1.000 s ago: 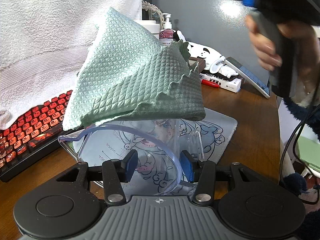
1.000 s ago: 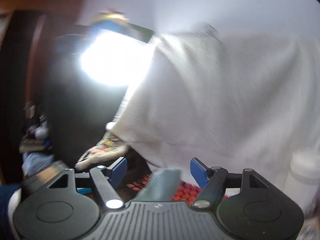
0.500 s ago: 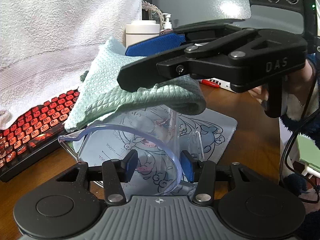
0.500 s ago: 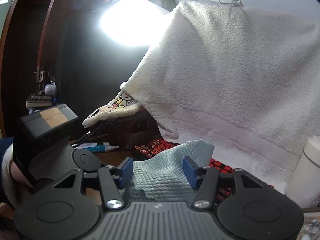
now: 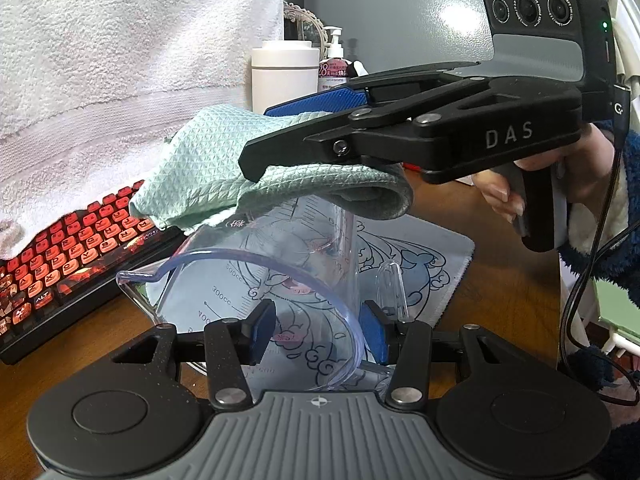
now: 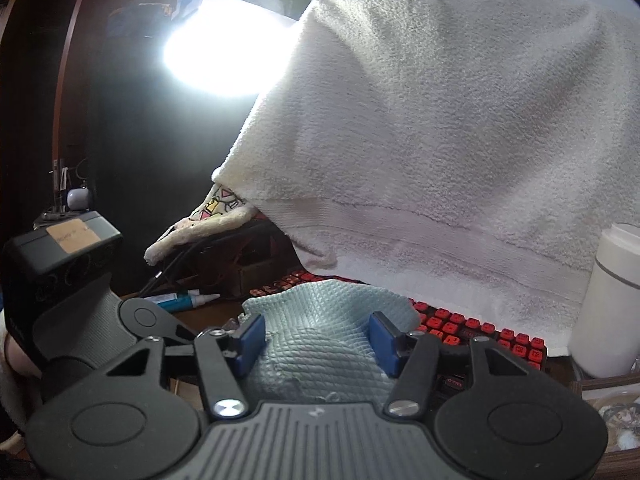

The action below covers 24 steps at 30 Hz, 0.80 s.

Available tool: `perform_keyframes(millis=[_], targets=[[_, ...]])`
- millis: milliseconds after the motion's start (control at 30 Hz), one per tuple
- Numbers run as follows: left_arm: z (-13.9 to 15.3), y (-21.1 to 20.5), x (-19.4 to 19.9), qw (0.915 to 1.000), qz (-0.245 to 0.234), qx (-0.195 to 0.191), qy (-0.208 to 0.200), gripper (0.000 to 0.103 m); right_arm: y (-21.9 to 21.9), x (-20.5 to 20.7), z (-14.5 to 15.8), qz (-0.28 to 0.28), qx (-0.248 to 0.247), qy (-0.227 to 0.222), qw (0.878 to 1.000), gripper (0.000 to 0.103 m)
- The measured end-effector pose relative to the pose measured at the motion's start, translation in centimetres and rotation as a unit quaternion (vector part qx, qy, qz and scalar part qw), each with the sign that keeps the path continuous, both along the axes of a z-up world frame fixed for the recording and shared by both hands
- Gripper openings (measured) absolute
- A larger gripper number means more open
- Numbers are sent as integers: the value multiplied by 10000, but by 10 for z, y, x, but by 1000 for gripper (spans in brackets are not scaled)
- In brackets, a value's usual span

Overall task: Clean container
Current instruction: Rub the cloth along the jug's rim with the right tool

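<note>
Left wrist view: the left gripper [image 5: 316, 334] is clamped on the near wall of the clear jug [image 5: 256, 280], one pad inside the rim and one outside, and holds it on the printed mat [image 5: 440, 256]. Just above and beyond it, over the jug's mouth, the right gripper [image 5: 256, 140] has the green cloth [image 5: 208, 168] bunched between its pads, and its jaws are opening slightly with the cloth there. That is the worry I see: if they part further, the cloth could slide out and flop over the rim instead of going inside. The bundle also looks wide for the mouth, so pushing it down may catch on the far rim and tip or twist the light jug in the single-wall pinch. The keyboard [image 5: 72, 248], off to the left gripper's left, sits close enough to be hit by a skidding jug.
</note>
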<state>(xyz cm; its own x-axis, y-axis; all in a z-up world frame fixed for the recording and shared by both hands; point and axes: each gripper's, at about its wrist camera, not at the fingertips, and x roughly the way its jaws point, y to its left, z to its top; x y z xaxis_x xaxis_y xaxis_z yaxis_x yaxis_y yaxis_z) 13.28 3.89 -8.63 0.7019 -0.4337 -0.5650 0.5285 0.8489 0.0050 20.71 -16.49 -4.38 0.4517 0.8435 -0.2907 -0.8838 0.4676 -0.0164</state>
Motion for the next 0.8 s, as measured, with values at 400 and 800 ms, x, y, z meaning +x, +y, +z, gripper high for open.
perform_keyframes(millis=[400, 800], targets=[[-1, -1, 2, 10000, 2, -8, 4, 47, 0, 10, -6, -499, 220, 407, 9977, 56], [-1, 0, 2, 10000, -14, 7, -2, 47, -12, 13, -13, -921, 604, 730, 9912, 34]])
